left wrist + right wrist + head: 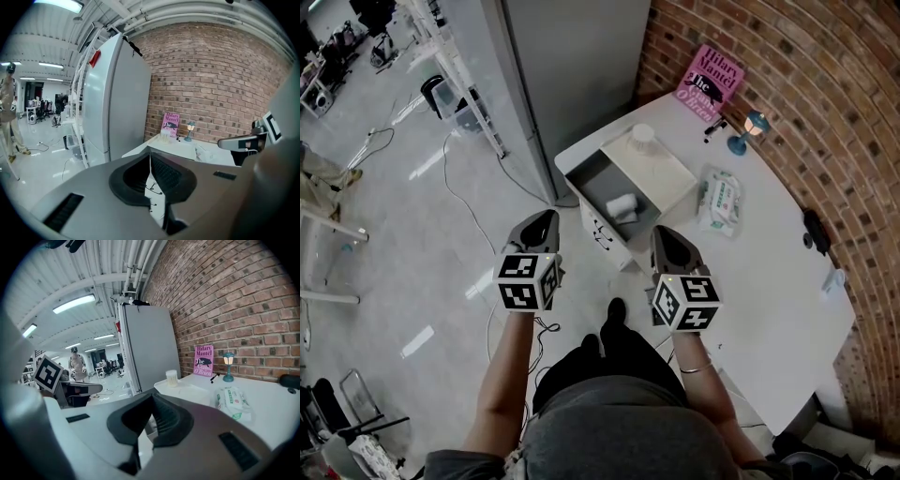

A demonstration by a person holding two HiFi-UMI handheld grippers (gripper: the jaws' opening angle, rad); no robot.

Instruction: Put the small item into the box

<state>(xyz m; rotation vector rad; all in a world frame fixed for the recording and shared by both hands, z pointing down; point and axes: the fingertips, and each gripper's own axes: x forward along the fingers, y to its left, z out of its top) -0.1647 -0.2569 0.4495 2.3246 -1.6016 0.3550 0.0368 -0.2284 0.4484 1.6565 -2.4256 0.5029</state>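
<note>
An open box (587, 175) with a grey inside stands at the near left corner of the white table (769, 281). A small white item (622, 206) lies inside it. My left gripper (546, 218) hovers off the table's edge over the floor, to the left of and short of the box. Its jaws are shut with nothing between them (150, 157). My right gripper (662, 235) hangs over the table's near edge just short of the box, also shut and empty (151, 398).
Behind the box stand a cream lid panel (660, 172) and a small clear jar (642, 137). A wipes pack (719, 200), a pink book (710, 82) and a little lamp (750, 129) sit by the brick wall. A grey cabinet (572, 56) stands to the left, with cables (469, 211) on the floor.
</note>
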